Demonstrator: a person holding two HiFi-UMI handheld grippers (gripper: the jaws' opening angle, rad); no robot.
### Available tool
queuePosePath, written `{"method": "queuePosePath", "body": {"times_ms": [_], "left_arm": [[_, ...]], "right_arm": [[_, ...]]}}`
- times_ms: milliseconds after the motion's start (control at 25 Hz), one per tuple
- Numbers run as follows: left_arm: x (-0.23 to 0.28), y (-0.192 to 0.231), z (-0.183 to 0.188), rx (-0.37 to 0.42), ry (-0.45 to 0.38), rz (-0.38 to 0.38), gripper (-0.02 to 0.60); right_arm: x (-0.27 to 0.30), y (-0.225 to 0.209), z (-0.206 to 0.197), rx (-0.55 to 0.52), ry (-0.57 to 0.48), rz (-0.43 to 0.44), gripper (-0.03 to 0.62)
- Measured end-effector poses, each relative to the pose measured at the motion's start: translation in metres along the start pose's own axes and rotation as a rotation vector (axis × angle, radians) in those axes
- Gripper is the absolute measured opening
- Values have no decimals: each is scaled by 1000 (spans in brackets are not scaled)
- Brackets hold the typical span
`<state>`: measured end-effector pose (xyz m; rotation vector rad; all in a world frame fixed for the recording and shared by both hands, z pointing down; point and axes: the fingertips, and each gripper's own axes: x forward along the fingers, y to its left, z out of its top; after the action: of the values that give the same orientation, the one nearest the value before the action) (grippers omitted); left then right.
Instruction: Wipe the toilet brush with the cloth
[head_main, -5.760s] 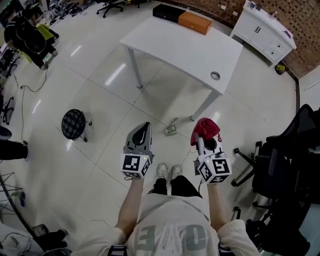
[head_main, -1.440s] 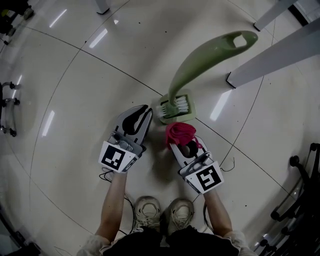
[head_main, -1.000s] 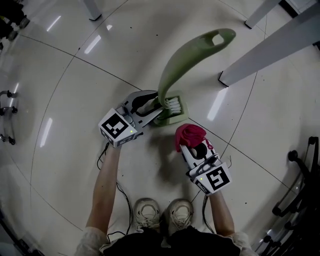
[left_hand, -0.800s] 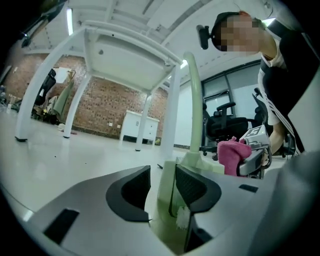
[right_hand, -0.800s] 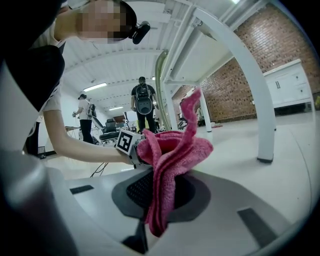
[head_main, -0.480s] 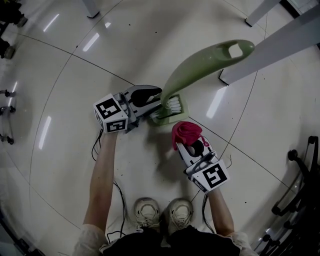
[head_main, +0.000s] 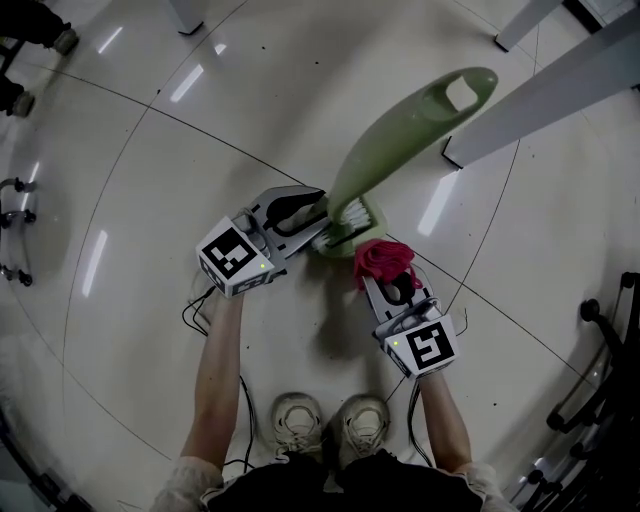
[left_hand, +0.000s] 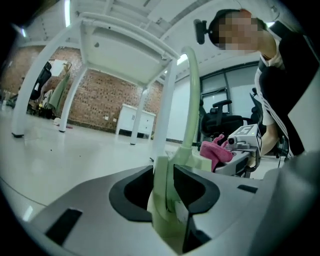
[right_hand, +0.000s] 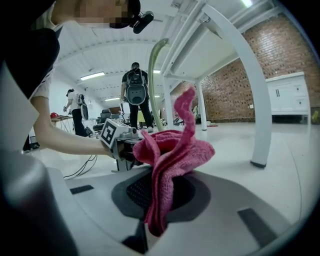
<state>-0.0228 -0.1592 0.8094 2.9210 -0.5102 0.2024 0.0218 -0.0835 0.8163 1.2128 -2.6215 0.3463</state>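
Observation:
A pale green toilet brush (head_main: 400, 130) stands on the floor in its green holder (head_main: 352, 222), with the long handle leaning up and to the right. My left gripper (head_main: 318, 215) comes at it from the left. Its jaws are closing, and the pads (left_hand: 192, 187) press on the green upright part (left_hand: 162, 185) low on the brush. A pink cloth (head_main: 382, 258) is bunched in my right gripper (head_main: 385, 275), which is shut on it just below and right of the holder. The cloth (right_hand: 170, 150) hangs out of the jaws in a loose fold. I cannot tell whether it touches the brush.
White table legs (head_main: 530, 100) stand behind the brush at the upper right. Cables (head_main: 200, 310) trail on the tiled floor under my left arm. My shoes (head_main: 330, 420) are below the grippers. A chair base (head_main: 600, 370) sits at the far right. A person (right_hand: 135, 95) stands far off.
My left gripper swung in from beside the brush and its jaws now sit around the brush's lower part. The right gripper with the cloth moved up closer to the holder. The handle leans slightly differently.

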Motion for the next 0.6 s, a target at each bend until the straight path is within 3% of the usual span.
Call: {"method": "queuePosePath", "body": {"times_ms": [160, 360, 600], "left_arm": [[-6, -11, -2, 15, 12, 47, 115], [-16, -29, -7, -66, -44, 75, 115], [-13, -65, -7, -63, -20, -14, 115]], "right_arm": [[-6, -18, -2, -24, 20, -80, 32], [-6, -46, 1, -41, 24, -144, 31], [3, -79, 8, -76, 31, -195, 31]]}}
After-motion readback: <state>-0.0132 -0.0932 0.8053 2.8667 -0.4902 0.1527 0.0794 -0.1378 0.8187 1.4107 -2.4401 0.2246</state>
